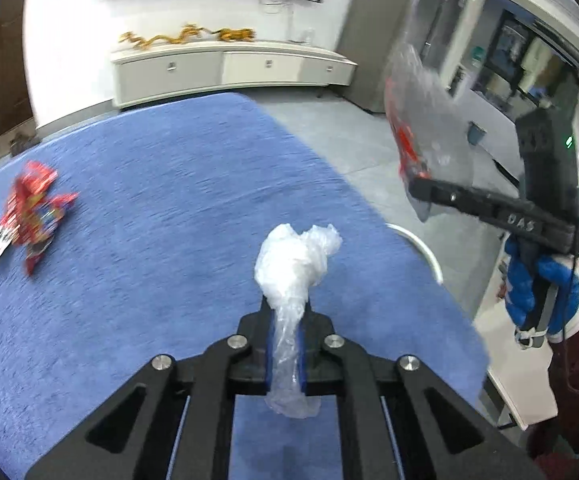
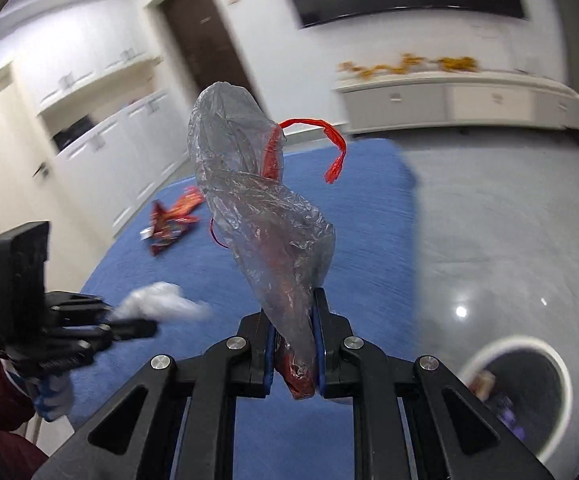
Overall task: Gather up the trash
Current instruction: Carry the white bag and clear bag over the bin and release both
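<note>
Left gripper [image 1: 285,316] fingers pinched tight on a crumpled clear plastic wad [image 1: 295,264] above the blue-covered table [image 1: 149,168]. Right gripper [image 2: 295,320] clamps a grey plastic bag with red drawstring [image 2: 257,208], held up past the table edge. Red snack wrapper [image 1: 33,212] lies on the blue cover; white-rimmed bin [image 2: 529,392] sits on the floor.

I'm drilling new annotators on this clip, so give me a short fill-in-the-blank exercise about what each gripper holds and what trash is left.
1. The left gripper is shut on a crumpled ____ plastic wad.
2. The right gripper is shut on a grey bag with a ____ drawstring.
3. The red wrapper lies on the ____ table cover.
4. The white-rimmed bin stands on the ____.

Missing words: white; red; blue; floor
</note>
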